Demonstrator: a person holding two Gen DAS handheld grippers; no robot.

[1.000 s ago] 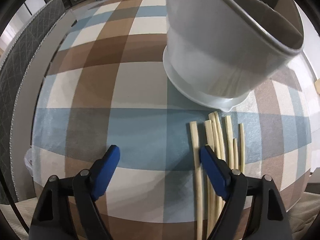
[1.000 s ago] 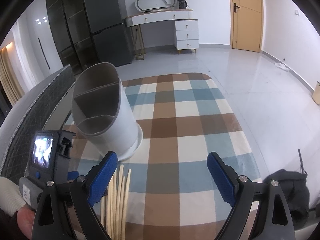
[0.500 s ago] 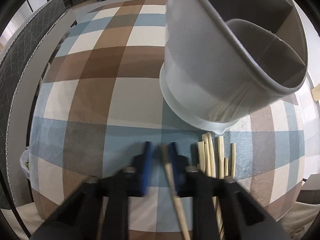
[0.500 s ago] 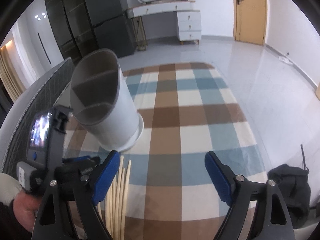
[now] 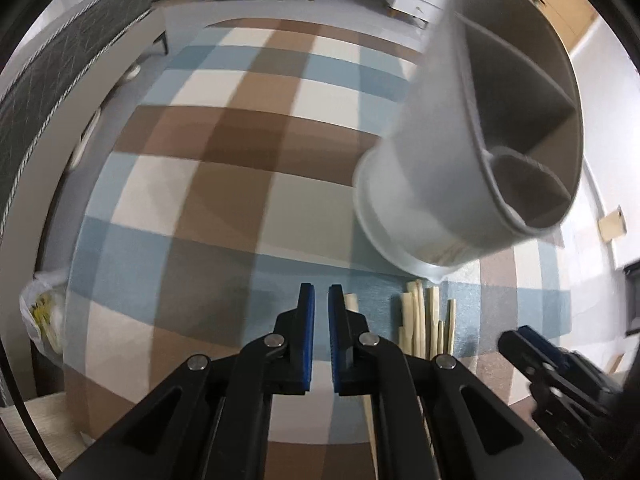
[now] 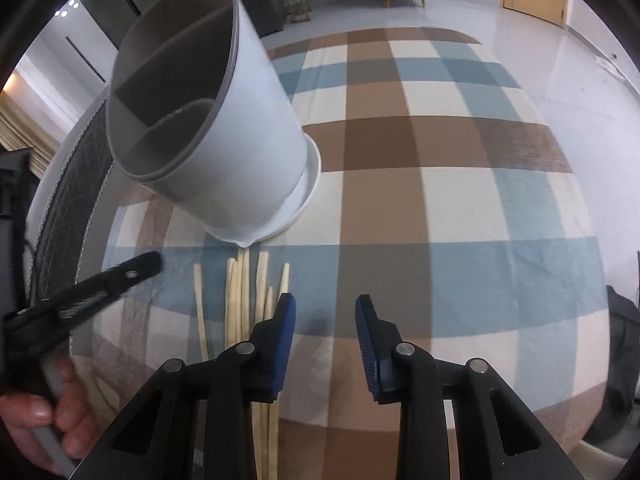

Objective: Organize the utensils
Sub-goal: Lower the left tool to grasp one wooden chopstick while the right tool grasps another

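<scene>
Chopsticks (image 6: 240, 292) lie in a loose bundle on the checked cloth (image 6: 440, 160), their tips just short of the base of the divided holder (image 6: 224, 120). All of its compartments that show are bare, so by my reading the sorting has barely begun.

Half a second ago one stick stood between your left gripper's (image 5: 321, 300) pads. Now those pads have come almost together with only cloth showing in the thin slit. The lone stick (image 5: 351, 301) runs just outside the right-hand pad and under that finger. It looks as though the pinch slipped off and you have hold of nothing, so you will probably need to reopen and try again.

Your right gripper (image 6: 325, 312) has dropped towards the bundle. Its jaws are closing with only cloth between them, and the bundle sits under and beside its left finger rather than in the gap.

The right wrist view settles what the left cannot. It shows the lone stick lying flat, apart from the bundle and clear of the blurred left gripper's tip. The left wrist view alone shows how nearly the pads meet.
</scene>
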